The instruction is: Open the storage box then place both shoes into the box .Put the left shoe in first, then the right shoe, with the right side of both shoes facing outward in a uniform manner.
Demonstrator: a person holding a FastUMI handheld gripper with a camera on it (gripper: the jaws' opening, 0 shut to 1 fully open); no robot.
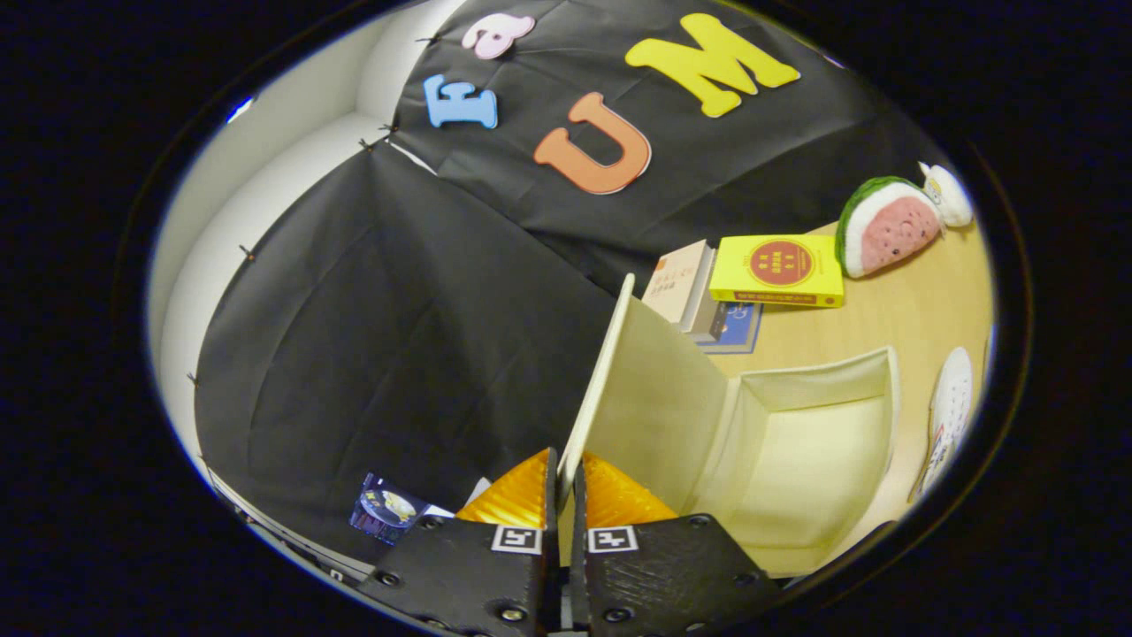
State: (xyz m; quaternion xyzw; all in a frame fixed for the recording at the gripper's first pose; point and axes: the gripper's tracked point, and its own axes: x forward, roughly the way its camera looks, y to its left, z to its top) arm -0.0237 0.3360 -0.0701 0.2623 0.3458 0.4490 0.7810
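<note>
While the gripper (562,469) pinches the lid (619,380) raised, the storage box (800,460) gapes to its right, 1 shoe (951,416) lying beyond.

Light wooden desk (920,310) carries stack of books (699,296), yellow box with red round emblem (778,270) leaning on top. Beside it, watermelon-slice plush toy (889,226). Small dark-blue printed packet (385,513) lies apart by black cloth wall.

Mount: camera rode on the gripper (562,478), looking forward along its fingers.
Facing: tilted view toward the box lid (654,398), wooden table (920,310) and booth wall.
Nearness: lid edge sat right at the fingertips.
</note>
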